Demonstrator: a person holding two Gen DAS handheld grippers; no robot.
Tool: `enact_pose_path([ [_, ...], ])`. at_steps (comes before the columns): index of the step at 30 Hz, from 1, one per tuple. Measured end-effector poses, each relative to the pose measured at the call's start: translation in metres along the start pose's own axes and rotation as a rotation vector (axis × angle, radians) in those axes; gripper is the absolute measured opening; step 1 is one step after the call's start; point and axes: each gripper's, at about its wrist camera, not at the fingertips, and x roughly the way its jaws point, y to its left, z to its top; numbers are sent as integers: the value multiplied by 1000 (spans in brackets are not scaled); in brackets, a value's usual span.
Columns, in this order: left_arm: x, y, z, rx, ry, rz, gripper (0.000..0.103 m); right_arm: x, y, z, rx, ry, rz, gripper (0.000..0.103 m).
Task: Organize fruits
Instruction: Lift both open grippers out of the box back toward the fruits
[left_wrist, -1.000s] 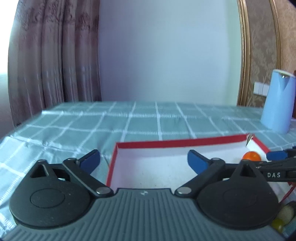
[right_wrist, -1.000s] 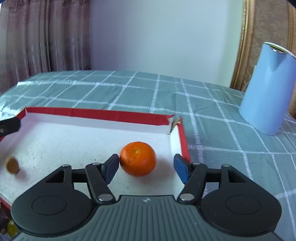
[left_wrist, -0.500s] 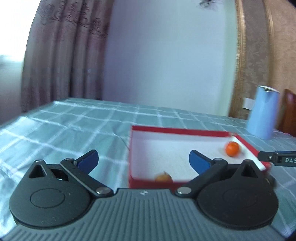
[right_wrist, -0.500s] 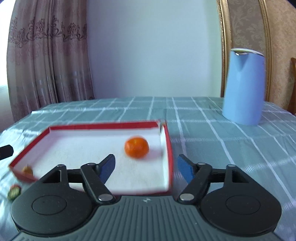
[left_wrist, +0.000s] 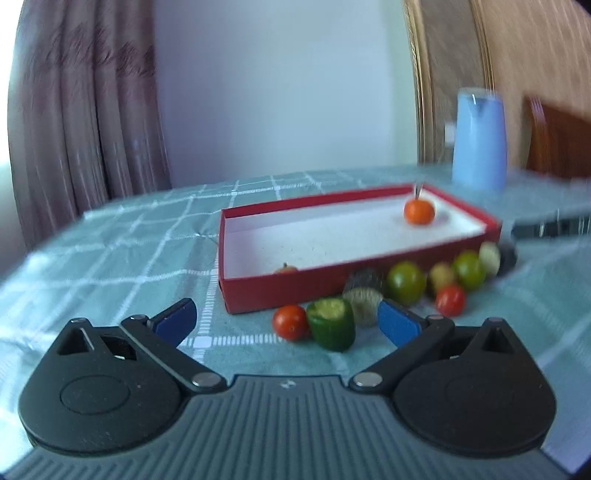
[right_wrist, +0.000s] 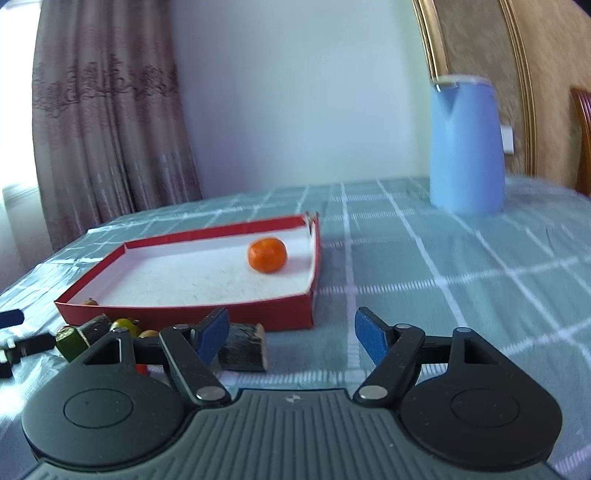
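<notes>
A red box (left_wrist: 295, 286) with a white inside lies on the checked tablecloth. An orange mandarin (left_wrist: 419, 212) sits in its far right corner, and a small brownish fruit (left_wrist: 285, 268) sits at its near left wall. The box (right_wrist: 207, 311) and mandarin (right_wrist: 267, 254) also show in the right wrist view. Several small fruits lie in a row before the box: a red tomato (left_wrist: 290, 321), a green pepper piece (left_wrist: 331, 324), a green round fruit (left_wrist: 405, 283). My left gripper (left_wrist: 286, 321) is open and empty, just short of them. My right gripper (right_wrist: 291, 332) is open and empty beside a dark cut piece (right_wrist: 244, 346).
A light blue kettle (right_wrist: 466, 146) stands at the back right of the table. Curtains hang at the left and a wooden chair (left_wrist: 557, 144) stands at the far right. The right gripper shows blurred at the right edge of the left wrist view (left_wrist: 550, 227).
Both grippers have pulled back and away from the box, both open and empty throughout. The row of fruits in front of the box has come into view.
</notes>
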Motion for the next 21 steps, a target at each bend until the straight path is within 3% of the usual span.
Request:
enact_pose_path([
  [4,3,-12,-1,52,25,14,102,2,-5,-2,28,19,-5,75],
  [7,-1,-15,-2,-1,16,-34,89,2,-6,-4,45,33,-12,75],
  [10,1,-20,-1,-29,43,-55,85,4,-10,-5,67,48,-16,75],
  [18,6,-45,4,15,75,-80,85,5,-15,-6,101,60,-3,75],
  [21,12,-42,6,-14,113,-85,83,5,-16,-6,105,60,-3,75],
])
